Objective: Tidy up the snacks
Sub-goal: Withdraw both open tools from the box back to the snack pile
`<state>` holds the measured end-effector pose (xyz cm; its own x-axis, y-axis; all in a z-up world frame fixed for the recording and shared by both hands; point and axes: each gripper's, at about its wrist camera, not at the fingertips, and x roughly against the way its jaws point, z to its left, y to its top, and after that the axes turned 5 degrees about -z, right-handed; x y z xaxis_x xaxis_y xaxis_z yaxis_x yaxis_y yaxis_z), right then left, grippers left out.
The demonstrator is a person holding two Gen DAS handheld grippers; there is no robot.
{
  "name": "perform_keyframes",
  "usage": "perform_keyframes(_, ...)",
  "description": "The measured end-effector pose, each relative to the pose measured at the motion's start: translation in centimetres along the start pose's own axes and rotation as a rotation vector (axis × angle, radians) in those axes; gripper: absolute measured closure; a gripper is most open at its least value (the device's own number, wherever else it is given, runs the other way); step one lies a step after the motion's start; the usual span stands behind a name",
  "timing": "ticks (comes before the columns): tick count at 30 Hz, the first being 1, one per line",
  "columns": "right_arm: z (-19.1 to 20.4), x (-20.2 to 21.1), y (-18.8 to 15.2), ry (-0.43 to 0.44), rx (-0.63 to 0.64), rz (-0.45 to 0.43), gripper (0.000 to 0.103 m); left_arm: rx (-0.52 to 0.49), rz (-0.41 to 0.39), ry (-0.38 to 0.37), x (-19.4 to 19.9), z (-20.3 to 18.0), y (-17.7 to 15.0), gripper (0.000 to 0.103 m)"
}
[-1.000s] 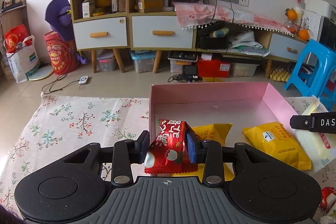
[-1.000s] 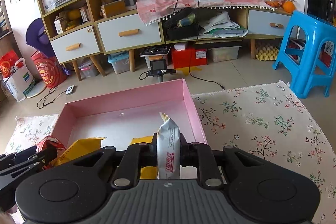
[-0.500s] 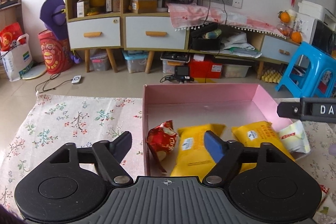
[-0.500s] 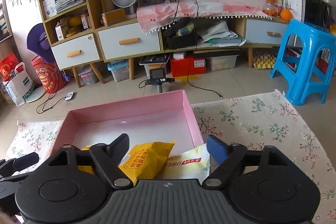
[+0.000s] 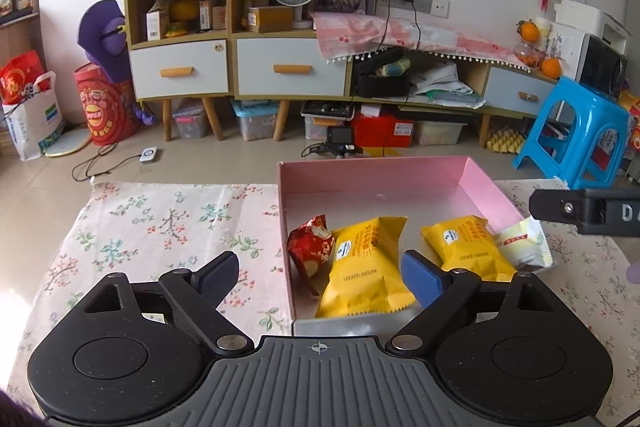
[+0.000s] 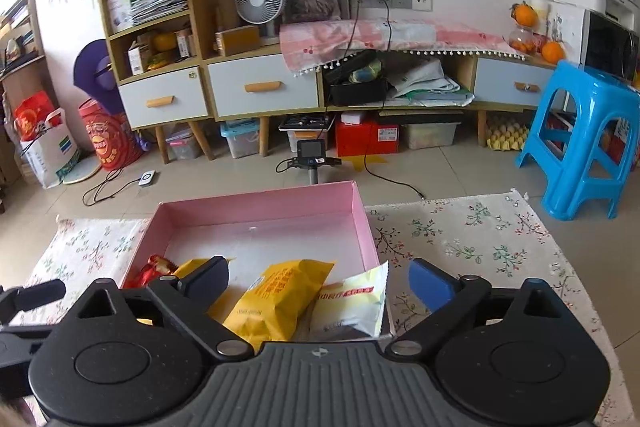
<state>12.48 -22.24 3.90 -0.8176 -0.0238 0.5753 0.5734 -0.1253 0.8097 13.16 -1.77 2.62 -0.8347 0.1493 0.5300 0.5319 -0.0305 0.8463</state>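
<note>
A pink box [image 5: 376, 175] [image 6: 256, 205] sits on a floral cloth. Inside it lie a red snack packet [image 5: 310, 249] [image 6: 154, 267], two yellow packets [image 5: 366, 263] [image 5: 466, 247] and a white packet [image 5: 520, 243] [image 6: 352, 303] that leans on the box's right wall. My left gripper [image 5: 320, 273] is open and empty above the box's near left corner. My right gripper [image 6: 318, 277] is open and empty above the box's near right part, over a yellow packet [image 6: 280, 301]. The right gripper's side shows at the right edge of the left wrist view [image 5: 588, 209].
The floral cloth [image 5: 160, 227] [image 6: 480, 247] covers the table on both sides of the box. Beyond are a tiled floor, a blue stool [image 6: 584, 143], cabinets [image 5: 240, 67] and a small camera on a stand [image 6: 310, 151].
Both grippers have opened and let go: the red packet from the left and the white packet from the right now lie in the box. Both grippers have drawn back.
</note>
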Motion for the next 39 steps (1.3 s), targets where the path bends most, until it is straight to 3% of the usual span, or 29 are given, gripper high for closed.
perform_keyframes(8, -0.1, 2.6, -1.0, 0.028, 0.035, 0.005, 0.013, 0.009, 0.015, -0.005, 2.6, 0.7, -0.6, 0.009)
perform_keyframes(22, -0.7, 5.6, -4.0, 0.087, -0.018, 0.018, 0.010, 0.026, 0.076, -0.047, 5.2, 2.0, -4.3, 0.007)
perform_keyframes(39, -0.2, 8.2, -9.5, 0.158, 0.197, 0.017, 0.010, 0.011, 0.086, -0.080, 7.6, 4.0, -8.3, 0.007)
